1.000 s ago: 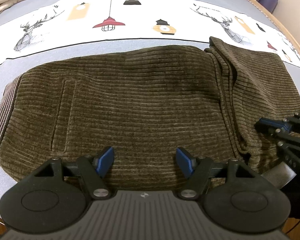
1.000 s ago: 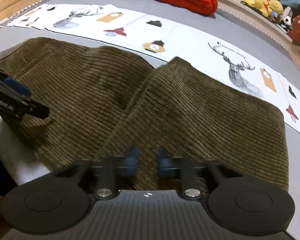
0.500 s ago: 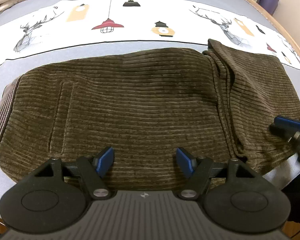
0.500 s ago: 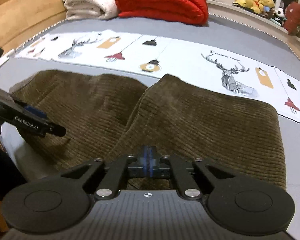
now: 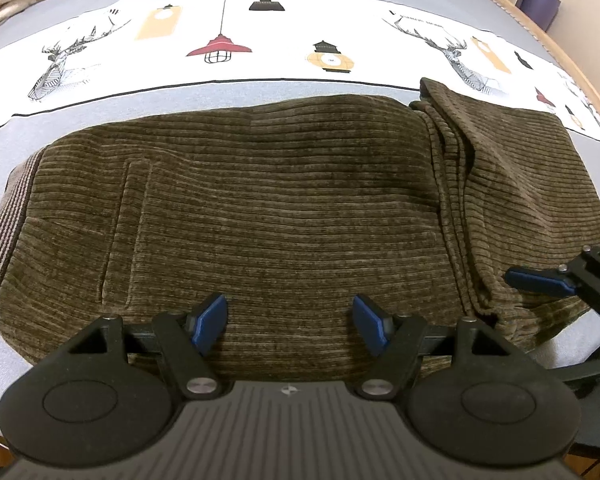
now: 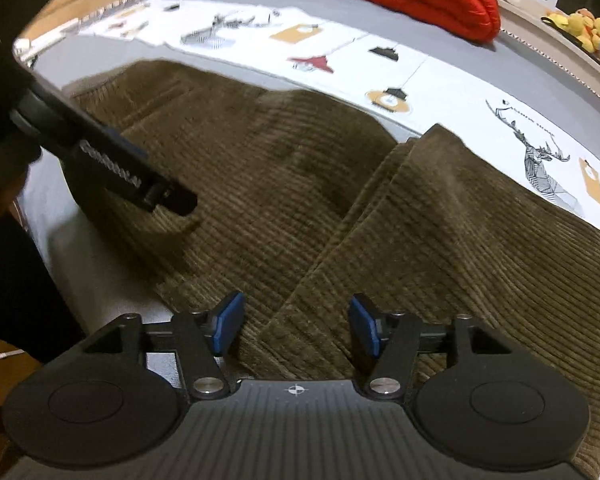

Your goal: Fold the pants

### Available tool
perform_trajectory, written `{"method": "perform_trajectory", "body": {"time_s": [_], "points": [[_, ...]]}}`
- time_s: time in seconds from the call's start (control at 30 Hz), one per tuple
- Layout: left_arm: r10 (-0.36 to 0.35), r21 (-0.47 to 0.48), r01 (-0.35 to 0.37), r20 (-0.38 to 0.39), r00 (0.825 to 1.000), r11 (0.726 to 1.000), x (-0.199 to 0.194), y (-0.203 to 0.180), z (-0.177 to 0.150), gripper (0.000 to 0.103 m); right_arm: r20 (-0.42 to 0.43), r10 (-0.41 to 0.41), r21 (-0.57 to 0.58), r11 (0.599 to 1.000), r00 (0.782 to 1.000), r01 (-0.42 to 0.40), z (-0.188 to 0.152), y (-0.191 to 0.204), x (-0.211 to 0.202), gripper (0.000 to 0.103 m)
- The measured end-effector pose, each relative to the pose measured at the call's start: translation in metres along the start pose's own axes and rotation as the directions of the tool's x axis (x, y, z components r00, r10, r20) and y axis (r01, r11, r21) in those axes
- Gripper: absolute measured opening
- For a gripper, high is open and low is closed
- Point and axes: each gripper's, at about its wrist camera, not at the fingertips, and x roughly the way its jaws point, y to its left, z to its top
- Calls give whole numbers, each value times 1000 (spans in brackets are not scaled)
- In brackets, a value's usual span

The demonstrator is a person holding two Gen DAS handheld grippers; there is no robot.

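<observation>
Blurred white lettering on the left gripper is unreadable.

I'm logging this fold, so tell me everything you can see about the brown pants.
The pants are olive-brown ribbed corduroy lying flat on the grey bed cover, near its front edge. A striped waistband sits at the left; a long pocket seam runs beside it. The legs are folded over on the right, forming a thick layered edge. Neither gripper holds them.
</observation>
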Motion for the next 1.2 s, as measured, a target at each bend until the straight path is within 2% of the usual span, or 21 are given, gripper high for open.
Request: {"method": "perform_trajectory", "body": {"time_s": [0.1, 0.17, 0.23, 0.33, 0.43, 0.5, 0.57, 0.6, 0.67, 0.77, 0.87, 0.97, 1.03, 1.13, 1.2], "points": [[-1, -9, 1, 1, 1000, 1000, -1, 2, 1, 75, -33, -46, -52, 998, 998, 44, -2, 8, 9, 61], [-3, -17, 3, 3, 1000, 1000, -2, 4, 1, 75, -34, -79, -85, 994, 996, 76, -4, 10, 10, 43], [-4, -23, 4, 6, 1000, 1000, -3, 5, 2, 75, -20, -63, -53, 997, 998, 62, -3, 2, 5, 29], [-6, -30, 6, 12, 1000, 1000, -5, 6, 3, 75, 38, -53, 32, 998, 998, 52, 0, -14, -13, 25], [-5, -30, 5, 22, 1000, 1000, -8, 5, 2, 75, 165, -40, 103, 994, 986, 24, 2, -26, -46, 24], [-3, -31, 4, 25, 1000, 1000, -8, 5, 2, 75, 240, -19, 110, 994, 971, -7, 1, -27, -66, 24], [1, -32, 0, 24, 1000, 999, -8, 4, 2, 75, 263, 6, 96, 995, 965, -33, -2, -25, -74, 24], [3, -32, -2, 24, 1000, 999, -7, 4, 2, 75, 246, 29, 85, 995, 969, -51, -4, -24, -72, 24], [5, -30, -4, 22, 1000, 1000, -6, 3, 2, 75, 155, 70, 50, 996, 985, -78, -10, -20, -57, 26], [3, -27, -3, 17, 1000, 1000, -4, 2, 3, 75, 23, 41, -48, 998, 999, -40, -21, -8, -31, 31], [4, -26, -3, 18, 1000, 1000, -4, 2, 4, 75, 35, 48, -38, 998, 998, -46, -23, -9, -35, 43], [9, -24, -9, 27, 1000, 1000, -4, -1, 5, 75, 102, 61, 70, 995, 993, -68, -23, -30, -57, 58], [14, -25, -13, 43, 999, 1000, -6, -4, 7, 75, 161, 27, 169, 984, 987, -55, -24, -52, -71, 62], [19, -18, -18, 96, 995, 1000, -13, -11, 11, 75, 212, -124, 371, 928, 969, 38, -37, -95, -90, 69], [4, -7, -3, 136, 991, 1000, -19, -19, 14, 75, 187, -262, 514, 847, 947, 133, -52, -128, -100, 72]]}}
